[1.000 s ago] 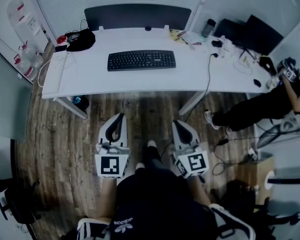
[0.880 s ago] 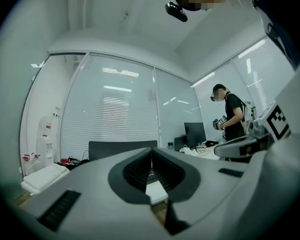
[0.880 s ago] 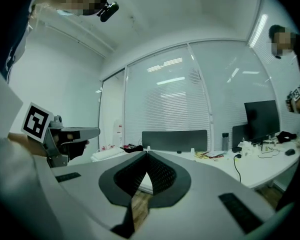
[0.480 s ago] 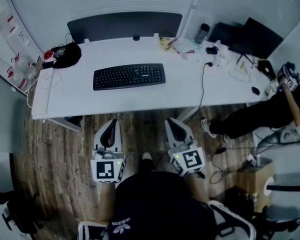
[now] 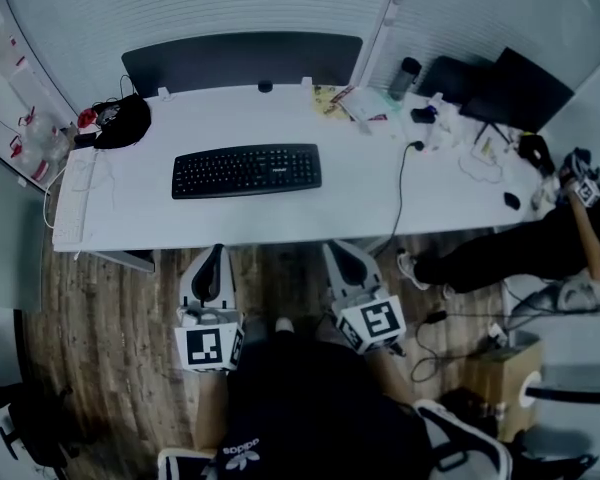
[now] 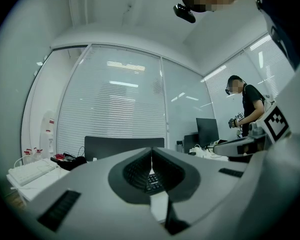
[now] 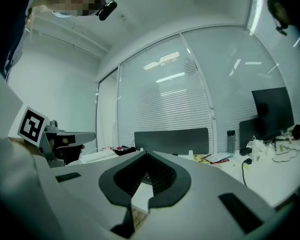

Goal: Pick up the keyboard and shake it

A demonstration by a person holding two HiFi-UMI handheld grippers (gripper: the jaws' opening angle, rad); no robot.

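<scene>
A black keyboard [image 5: 246, 170] lies flat on the white desk [image 5: 360, 193], left of its middle. My left gripper [image 5: 211, 254] is shut and empty, held just short of the desk's front edge below the keyboard. My right gripper [image 5: 340, 252] is shut and empty too, beside it to the right. Neither touches the keyboard. In the left gripper view the keys of the keyboard [image 6: 151, 179] show through the gap behind the closed left gripper [image 6: 151, 153]. In the right gripper view the right gripper [image 7: 146, 157] has its jaws together, pointing over the desk.
A black bundle with cables [image 5: 121, 121] sits at the desk's back left, a white keyboard [image 5: 71, 203] at its left edge. A dark screen panel [image 5: 242, 58] stands behind. A bottle [image 5: 404, 76], papers, a monitor [image 5: 512, 86] and a cable [image 5: 403, 183] fill the right. A person [image 5: 540, 238] sits at right.
The view has moved toward the desk: the keyboard and desk now sit lower and closer in the head view, and both shut grippers have come up to the desk's front edge.
</scene>
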